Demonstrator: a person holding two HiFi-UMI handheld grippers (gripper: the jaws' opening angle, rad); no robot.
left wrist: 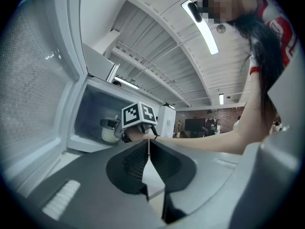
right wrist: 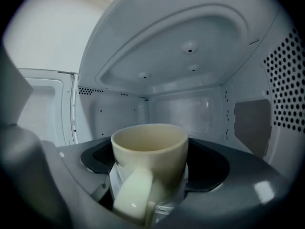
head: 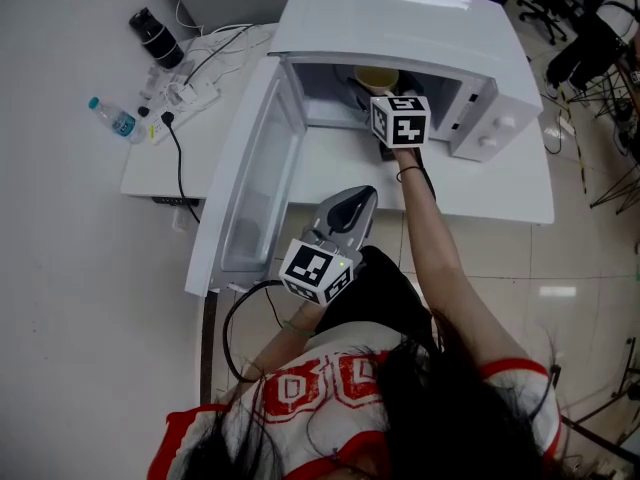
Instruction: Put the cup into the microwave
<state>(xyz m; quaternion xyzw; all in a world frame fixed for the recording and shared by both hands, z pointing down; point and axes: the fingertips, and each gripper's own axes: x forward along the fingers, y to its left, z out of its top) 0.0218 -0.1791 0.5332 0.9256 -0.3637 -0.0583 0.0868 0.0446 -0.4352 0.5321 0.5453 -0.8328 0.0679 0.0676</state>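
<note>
While the right gripper (right wrist: 151, 168) clamps the cream cup (right wrist: 150, 144) upright between its jaws, the cup is inside the cavity of the white microwave (head: 400, 18). The left gripper (left wrist: 148, 149) has its jaws pressed together on nothing, near the swung-open door (head: 250, 178), at the edge of the white table (head: 500, 188).

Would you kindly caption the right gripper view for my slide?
The right hand-held gripper holds a cream cup inside the microwave.

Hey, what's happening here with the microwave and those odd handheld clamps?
A person holds a two-jaw gripper in each hand. The right gripper grips a cream ceramic cup inside the white microwave, whose door stands wide open. The left gripper is shut and empty, near the person's body. The cup is not yet released.
</note>
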